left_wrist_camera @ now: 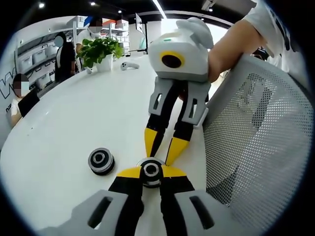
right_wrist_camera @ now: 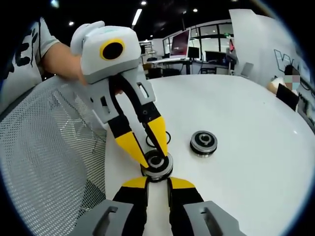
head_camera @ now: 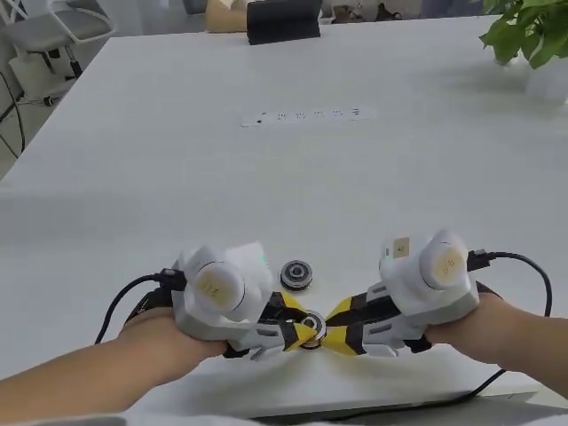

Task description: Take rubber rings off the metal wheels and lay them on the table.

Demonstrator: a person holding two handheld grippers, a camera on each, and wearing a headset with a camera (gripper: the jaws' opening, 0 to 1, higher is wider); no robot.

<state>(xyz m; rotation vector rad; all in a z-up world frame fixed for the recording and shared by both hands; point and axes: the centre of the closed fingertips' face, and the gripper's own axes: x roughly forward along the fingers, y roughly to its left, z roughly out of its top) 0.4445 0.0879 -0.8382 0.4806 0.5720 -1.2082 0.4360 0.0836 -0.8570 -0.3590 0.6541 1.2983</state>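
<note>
left tongs (left_wrist_camera: 150, 172) clenched on metal wheel (right_wrist_camera: 157, 166) | right tongs (right_wrist_camera: 158, 183) at its rim, cannot tell whether gripping | second wheel (head_camera: 296, 274) nearby on table (head_camera: 266, 177)

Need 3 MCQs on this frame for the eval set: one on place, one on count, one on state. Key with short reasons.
1. Where is the free wheel? A at the far edge; B just beyond the gripper tips; C under a sleeve.
2. How many metal wheels lie on the table? A one; B two; C four.
3. The held wheel is: A untouched; B raised high; C met by both grippers.
Key: B, the head view shows it just past the meeting jaws. B, the free wheel plus the held wheel. C, the left gripper and right gripper both have tips on it.
</note>
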